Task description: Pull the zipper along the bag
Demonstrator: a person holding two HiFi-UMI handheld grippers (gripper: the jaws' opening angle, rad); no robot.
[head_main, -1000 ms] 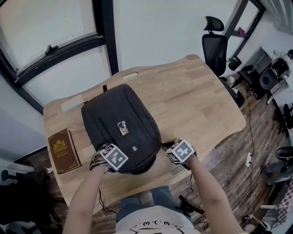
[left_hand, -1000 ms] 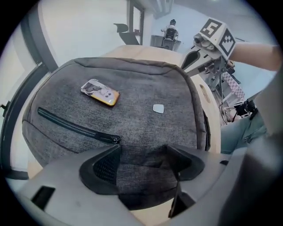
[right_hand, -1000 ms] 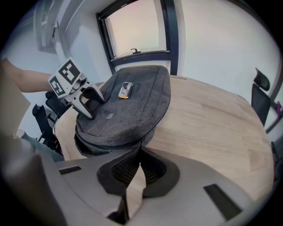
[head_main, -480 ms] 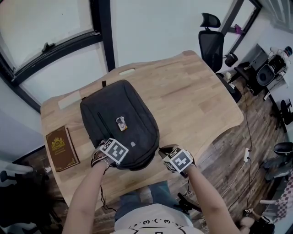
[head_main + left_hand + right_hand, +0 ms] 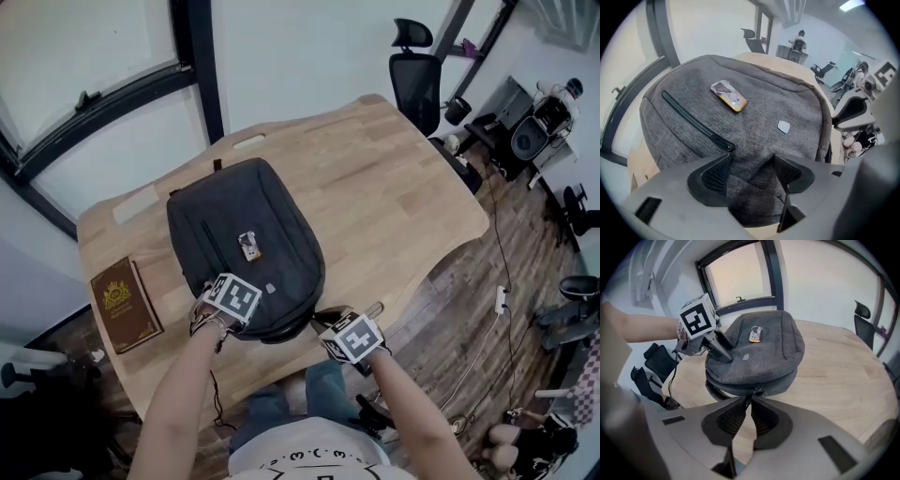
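A dark grey backpack [image 5: 239, 216] lies flat on the wooden table [image 5: 394, 187], its bottom end toward me. My left gripper [image 5: 242, 314] sits at the bag's near left corner. In the left gripper view this gripper [image 5: 752, 173] is shut on a bunched fold of the bag's fabric [image 5: 754, 187]. My right gripper [image 5: 326, 325] is at the bag's near rim. In the right gripper view its jaws [image 5: 749, 398] stand almost together, with the main zipper's pull [image 5: 757, 390] pinched at their tips. A small yellow-edged tag [image 5: 248, 246] lies on the bag's front.
A brown book [image 5: 125, 305] lies left of the bag near the table's left edge. The front pocket has its own zipper [image 5: 693, 122]. A black office chair [image 5: 412, 75] stands beyond the far right corner. The table's near edge is just below both grippers.
My right gripper has moved left along the bag's near rim, from its right side toward the middle of the bottom end. The left gripper has stayed put on the bag.
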